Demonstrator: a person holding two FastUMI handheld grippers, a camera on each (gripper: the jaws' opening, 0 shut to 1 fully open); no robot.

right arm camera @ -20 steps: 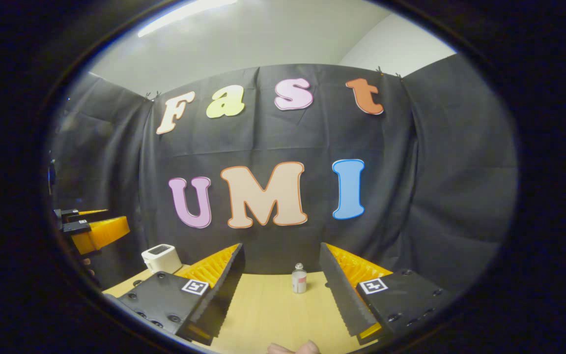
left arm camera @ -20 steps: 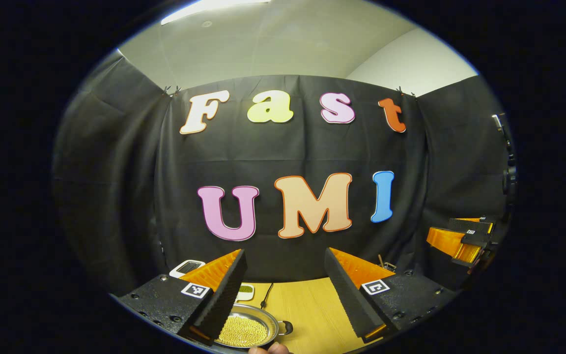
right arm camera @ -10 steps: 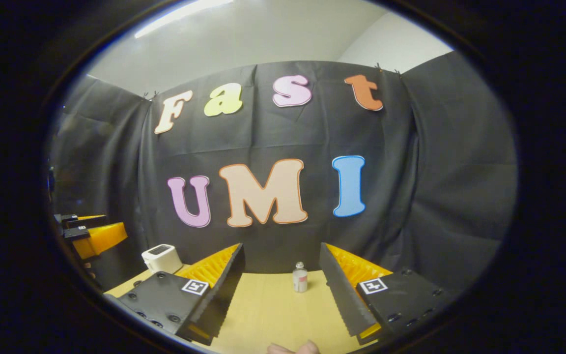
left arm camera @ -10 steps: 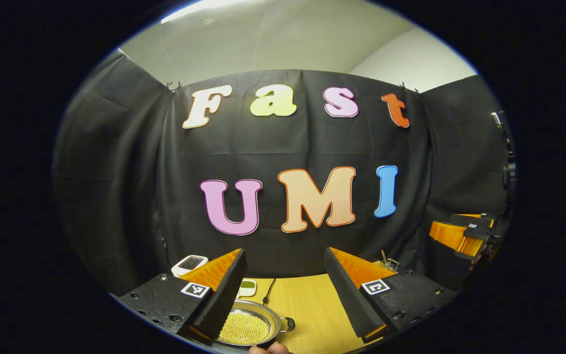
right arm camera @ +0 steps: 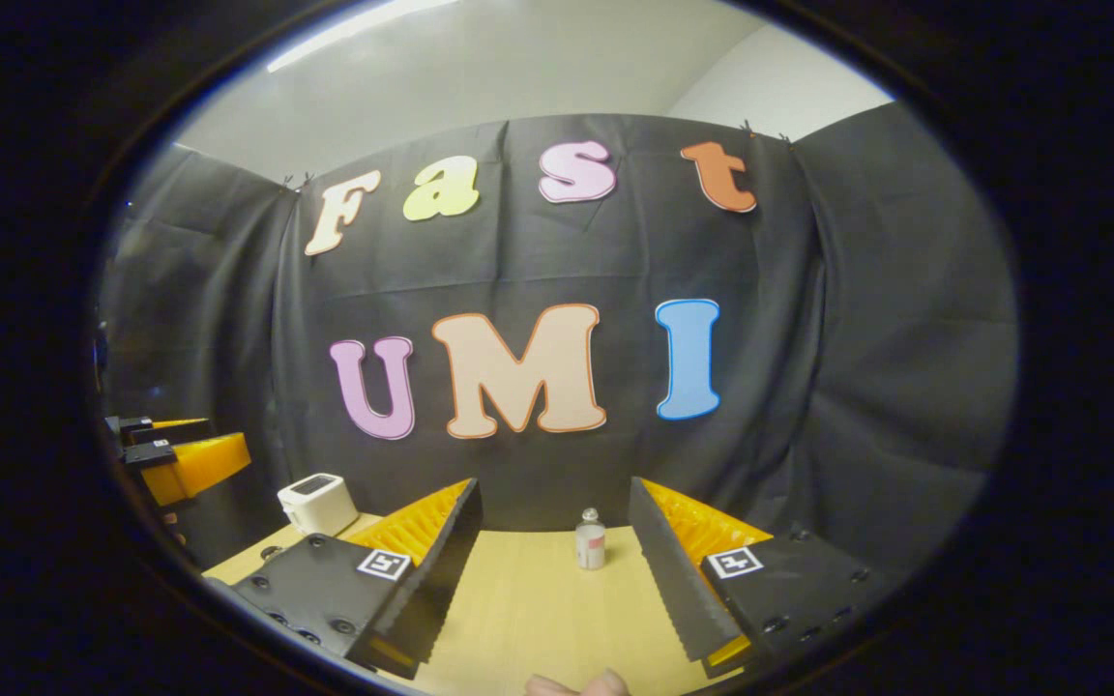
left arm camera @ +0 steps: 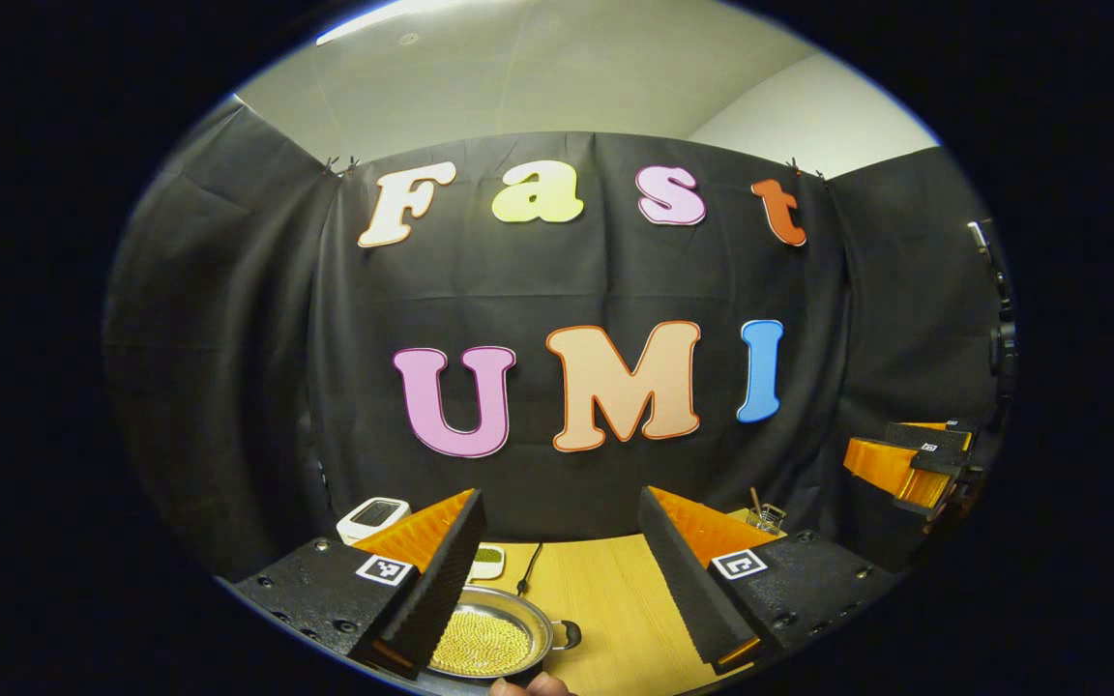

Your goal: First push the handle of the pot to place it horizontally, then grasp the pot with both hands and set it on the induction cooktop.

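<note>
Both views have tilted down slightly — wooden table (right arm camera: 528, 609) below, both claws (left arm camera: 557, 580) (right arm camera: 552, 570) spread, empty.

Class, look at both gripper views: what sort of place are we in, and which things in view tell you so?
Probably a recording booth staged as a kitchen corner: black cloth hangs as walls around a wooden table, which carries a metal pot of yellow grains, a small white appliance and a little bottle.

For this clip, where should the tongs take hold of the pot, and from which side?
Grip the pot by its small dark side handle, which juts from the rim toward the bare table. Come from that side; the shallow round rim offers little else, and the opposite handle is hidden.
</note>
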